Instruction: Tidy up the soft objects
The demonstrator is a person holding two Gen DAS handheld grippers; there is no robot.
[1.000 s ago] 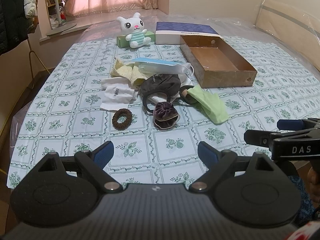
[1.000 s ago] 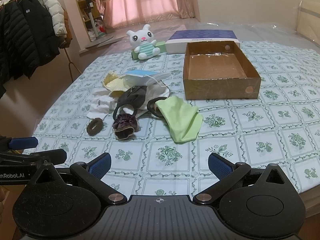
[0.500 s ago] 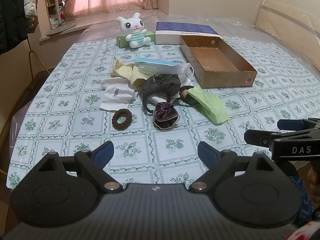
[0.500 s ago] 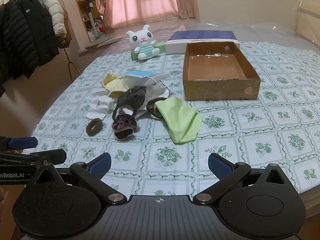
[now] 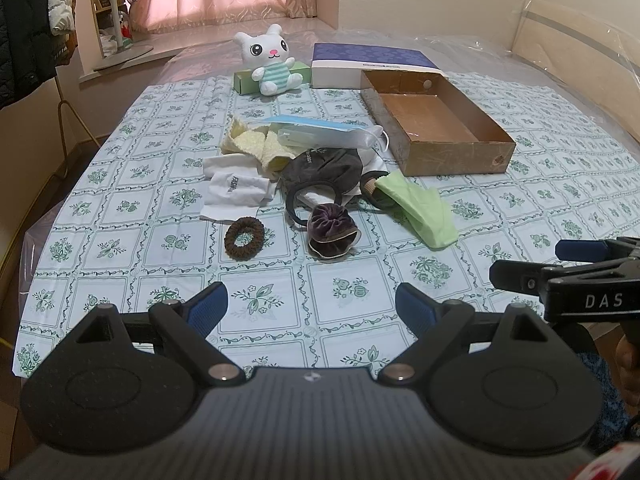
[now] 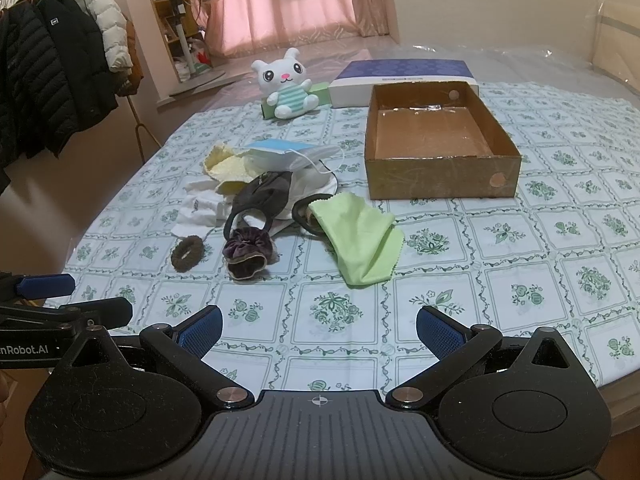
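A heap of soft things lies mid-table: a green cloth point(image 5: 420, 210) point(image 6: 358, 232), a purple velvet scrunchie point(image 5: 330, 230) point(image 6: 246, 254), a brown hair tie point(image 5: 244, 238) point(image 6: 187, 253), a dark grey pouch point(image 5: 324, 168) point(image 6: 262, 196), white cloths point(image 5: 236, 190), a yellow fuzzy cloth point(image 5: 258, 148) and a blue face mask pack point(image 5: 320, 132) point(image 6: 280, 152). An empty cardboard box point(image 5: 460, 158) point(image 6: 444, 182) stands to their right. My left gripper point(image 5: 312, 312) is open above the near table edge. My right gripper point(image 6: 320, 330) is open too, nothing between its fingers.
A white plush bunny point(image 5: 270, 62) point(image 6: 288, 84) sits against a green box at the far side, beside a purple-lidded box point(image 5: 372, 64) point(image 6: 404, 78). Coats point(image 6: 52, 80) hang on a rack at the left. The patterned tablecloth point(image 6: 540, 264) spreads out on the right.
Both grippers have drifted slightly forward toward the pile. Nothing on the table has moved and both stay open.
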